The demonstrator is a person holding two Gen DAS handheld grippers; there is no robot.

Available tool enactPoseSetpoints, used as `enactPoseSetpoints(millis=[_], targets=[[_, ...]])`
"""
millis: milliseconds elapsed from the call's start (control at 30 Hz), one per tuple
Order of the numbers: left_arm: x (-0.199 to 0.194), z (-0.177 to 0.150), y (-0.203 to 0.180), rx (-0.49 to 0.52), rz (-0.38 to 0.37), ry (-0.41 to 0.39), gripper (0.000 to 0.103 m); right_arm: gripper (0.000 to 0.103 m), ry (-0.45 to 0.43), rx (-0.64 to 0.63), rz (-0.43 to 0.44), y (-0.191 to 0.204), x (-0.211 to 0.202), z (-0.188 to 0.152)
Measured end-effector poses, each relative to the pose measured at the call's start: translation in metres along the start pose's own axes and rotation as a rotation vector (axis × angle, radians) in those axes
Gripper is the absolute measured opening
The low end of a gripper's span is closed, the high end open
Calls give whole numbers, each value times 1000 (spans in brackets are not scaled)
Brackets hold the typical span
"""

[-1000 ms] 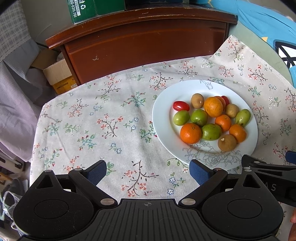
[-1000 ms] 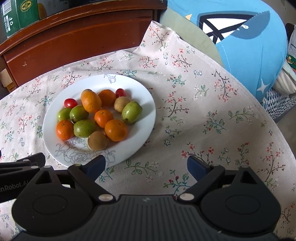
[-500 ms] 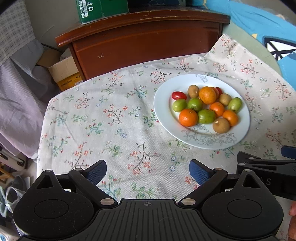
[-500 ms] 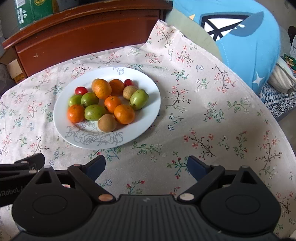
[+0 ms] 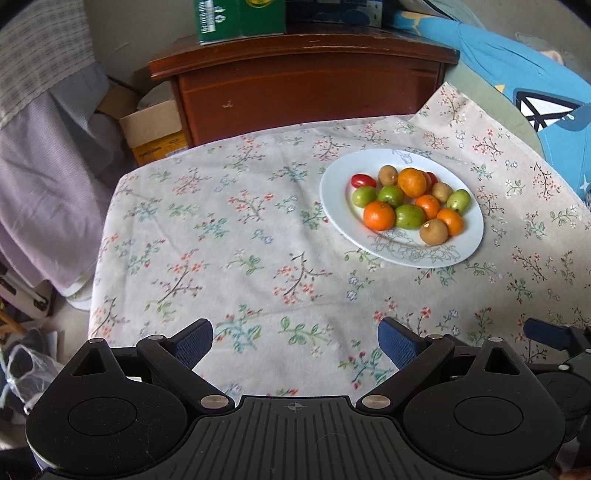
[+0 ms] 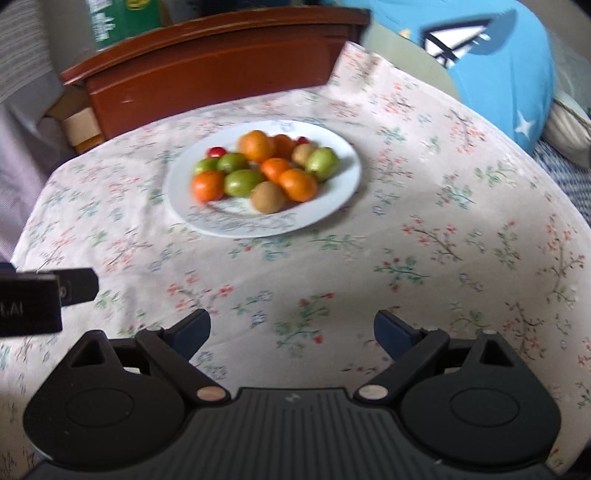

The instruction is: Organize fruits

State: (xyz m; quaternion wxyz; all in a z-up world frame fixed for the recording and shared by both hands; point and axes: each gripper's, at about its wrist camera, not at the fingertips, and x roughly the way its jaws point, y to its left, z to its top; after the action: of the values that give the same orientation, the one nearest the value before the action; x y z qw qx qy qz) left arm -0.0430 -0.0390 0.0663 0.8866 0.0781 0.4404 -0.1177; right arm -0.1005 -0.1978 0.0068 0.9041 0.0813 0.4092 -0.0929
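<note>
A white plate (image 5: pixel 469 243) (image 6: pixel 332 210) sits on a floral tablecloth and holds several small fruits: orange mandarins (image 5: pixel 379 215) (image 6: pixel 297 184), green fruits (image 5: pixel 409 216) (image 6: pixel 242 182), brown kiwis (image 5: pixel 433 231) (image 6: pixel 268 197) and red cherry tomatoes (image 5: pixel 362 180) (image 6: pixel 217 151). My left gripper (image 5: pixel 295 341) is open and empty, well short of the plate and to its left. Over bare cloth in front of the plate, my right gripper (image 6: pixel 291 332) also stands open and empty. The right wrist view is blurred.
A dark wooden cabinet (image 5: pixel 303 92) stands behind the table with a green box (image 5: pixel 240 16) on top. A cardboard box (image 5: pixel 155 129) and hanging fabric are at the left. A blue cushion (image 6: pixel 491 62) lies at the right. The floral tablecloth (image 5: pixel 221 240) spreads left of the plate.
Both grippers have pulled back from the plate, which now sits farther away and smaller in both views. Both stay open and empty. The fruits have not moved.
</note>
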Motion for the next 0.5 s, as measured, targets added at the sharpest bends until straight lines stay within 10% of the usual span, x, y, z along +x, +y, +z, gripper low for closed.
enactPoseSetpoints(millis=[500], targets=[[0,-14,21,-52,29,24,97,102,-79,-95,-3,32,26,-15]])
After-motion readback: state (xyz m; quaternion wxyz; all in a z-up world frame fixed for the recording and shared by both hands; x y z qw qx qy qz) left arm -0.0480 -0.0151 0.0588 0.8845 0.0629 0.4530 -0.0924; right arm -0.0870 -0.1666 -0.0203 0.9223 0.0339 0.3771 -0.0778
